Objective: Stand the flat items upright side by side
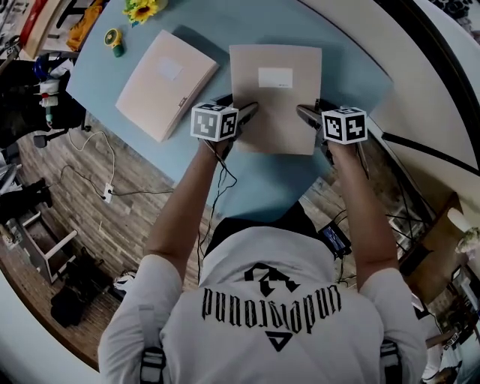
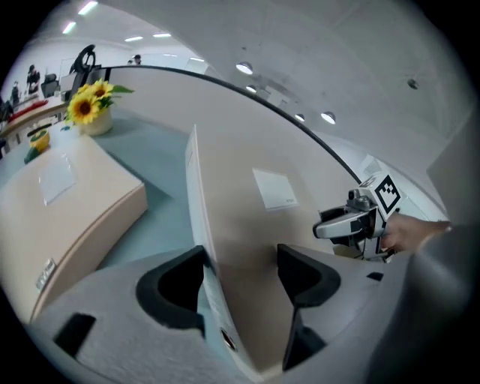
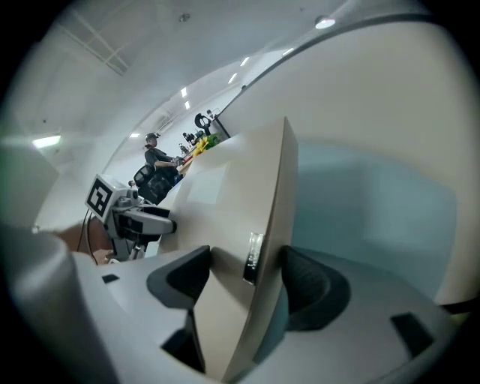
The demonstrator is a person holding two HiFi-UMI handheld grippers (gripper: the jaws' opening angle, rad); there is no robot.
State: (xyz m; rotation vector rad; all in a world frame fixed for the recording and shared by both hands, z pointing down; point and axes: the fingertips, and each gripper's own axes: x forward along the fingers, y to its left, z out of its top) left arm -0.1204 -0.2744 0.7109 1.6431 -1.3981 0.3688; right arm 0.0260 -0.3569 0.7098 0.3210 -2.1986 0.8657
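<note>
**Two grippers hold one beige folder by its side edges**

Head view: the left gripper (image 1: pixel 250 112) and the right gripper (image 1: pixel 305 114) grip opposite side edges of the middle folder (image 1: pixel 274 101) over a pale blue table (image 1: pixel 206 21). A second folder (image 1: pixel 166 82) lies flat to its left, apart. Sunflowers (image 1: pixel 142 9) stand at the far edge. A wooden floor (image 1: pixel 71 176) with cables lies beyond the table.

Left gripper view: the folder's edge sits between the jaws. The pads seem to press on it, though contact on the face side is unclear.

Right gripper view: the jaws clamp the other edge, one pad on each side, with blue table beyond.
</note>
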